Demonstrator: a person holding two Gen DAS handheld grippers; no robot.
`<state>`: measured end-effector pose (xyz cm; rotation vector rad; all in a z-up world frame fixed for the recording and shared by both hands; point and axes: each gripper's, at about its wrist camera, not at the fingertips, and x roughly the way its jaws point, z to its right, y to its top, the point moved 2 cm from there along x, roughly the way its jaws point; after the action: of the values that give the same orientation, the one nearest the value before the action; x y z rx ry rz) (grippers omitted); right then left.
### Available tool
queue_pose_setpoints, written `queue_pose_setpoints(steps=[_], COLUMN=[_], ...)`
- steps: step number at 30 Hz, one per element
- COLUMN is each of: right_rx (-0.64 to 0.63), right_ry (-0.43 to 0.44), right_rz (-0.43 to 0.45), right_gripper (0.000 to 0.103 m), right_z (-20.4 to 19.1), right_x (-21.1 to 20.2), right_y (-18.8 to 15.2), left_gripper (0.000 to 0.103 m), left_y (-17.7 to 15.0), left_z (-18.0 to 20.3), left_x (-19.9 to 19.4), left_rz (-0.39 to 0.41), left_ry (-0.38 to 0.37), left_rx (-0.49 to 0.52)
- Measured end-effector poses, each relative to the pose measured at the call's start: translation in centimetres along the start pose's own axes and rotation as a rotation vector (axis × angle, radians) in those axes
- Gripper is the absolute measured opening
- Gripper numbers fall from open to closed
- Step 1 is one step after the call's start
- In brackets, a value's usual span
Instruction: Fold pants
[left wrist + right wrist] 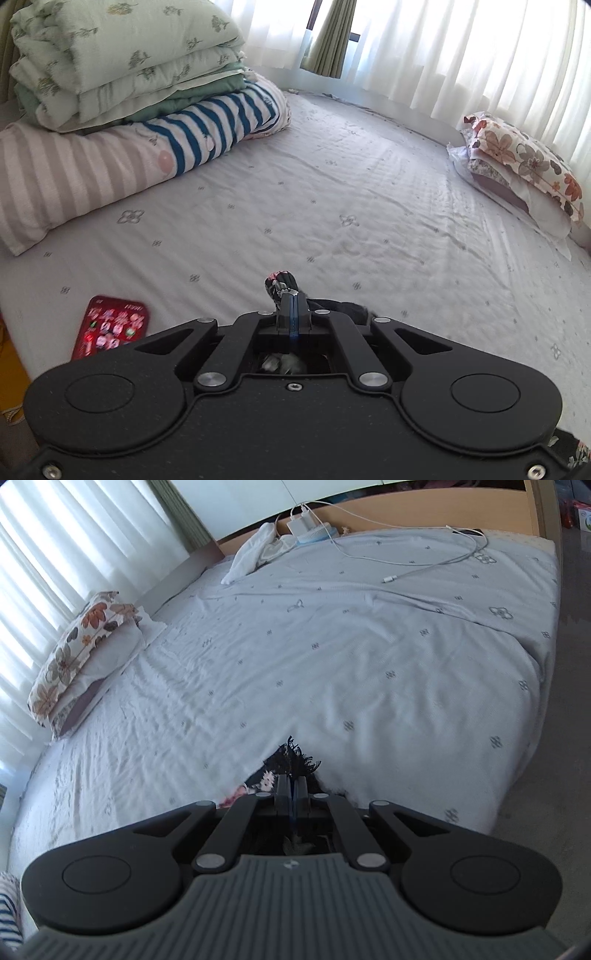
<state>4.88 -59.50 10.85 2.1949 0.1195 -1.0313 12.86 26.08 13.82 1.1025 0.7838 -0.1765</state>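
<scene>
Both tongs hold a pair of dark flowered pants above a bed, apparently early in the fold, with the garment lifted rather than laid out. To do this step well, the two grips should probably stay level and pull apart until the cloth between them hangs flat, then lower it onto the open sheet [369, 192] so it lands smooth, clear of the red phone [110, 326] near the bed's edge.

The left tongs [293, 295] are clamped on a bunched knot of the pants [277, 283], which pokes out past the fingertips; more dark cloth trails off to the right behind the linkage, and a flowered corner shows at the lower right of that view. The right tongs [292, 781] are likewise pinched shut on the pants [291, 753], a frayed dark edge standing up beyond the tips and flowered cloth spilling to the left. The rest of the garment hangs below both tools, out of sight.
</scene>
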Motion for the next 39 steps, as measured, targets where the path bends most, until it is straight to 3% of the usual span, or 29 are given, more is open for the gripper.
queue_pose_setpoints(steps=[6,14,20,23,24,25,26,27,31,35,39], right_rx=[-0.045,-0.106,-0.16,-0.195,-0.21,-0.221,-0.229,-0.235,-0.311,-0.406,-0.518], right_ry=[0.004,-0.046,-0.074,-0.093,-0.092,-0.089,-0.084,-0.073,-0.059,-0.02,0.043], right_rz=[-0.034,-0.083,-0.122,-0.129,-0.137,-0.146,-0.148,-0.144,-0.095,-0.04,0.028], right_gripper=[0.002,0.002,0.003,0.007,0.017,0.04,0.048,0.064,0.067,0.074,0.085], right_z=[1.9,3.4,4.1,4.1,4.2,4.1,4.1,4.1,2.6,-0.5,-4.5], right_x=[-0.5,0.5,1.4,1.5,1.5,1.5,1.4,1.1,-0.4,-2.3,-4.5], right_y=[-2.5,-3.9,-5.3,-5.7,-5.8,-5.8,-5.9,-5.9,-6.3,-7.3,-9.5], left_gripper=[0.001,0.001,0.001,0.001,0.002,0.003,0.005,0.007,0.013,0.034,0.048], left_y=[-3.2,-5.2,-6.5,-6.7,-6.8,-6.7,-6.8,-7.0,-8.4,-10.8,-13.8], left_z=[-3.6,-5.9,-5.5,-4.9,-4.5,-3.8,-3.2,-2.5,0.8,4.5,8.4], left_x=[0.1,1.7,2.6,2.3,2.0,1.6,1.2,0.8,-0.8,-2.0,-3.0], left_rz=[-0.064,-0.106,-0.14,-0.13,-0.121,-0.11,-0.102,-0.101,-0.096,-0.105,-0.105], left_ry=[0.052,0.163,0.162,0.12,0.108,0.098,0.08,0.052,-0.085,-0.188,-0.268], left_rx=[-0.035,0.001,0.03,0.035,0.054,0.085,0.119,0.15,0.24,0.339,0.467])
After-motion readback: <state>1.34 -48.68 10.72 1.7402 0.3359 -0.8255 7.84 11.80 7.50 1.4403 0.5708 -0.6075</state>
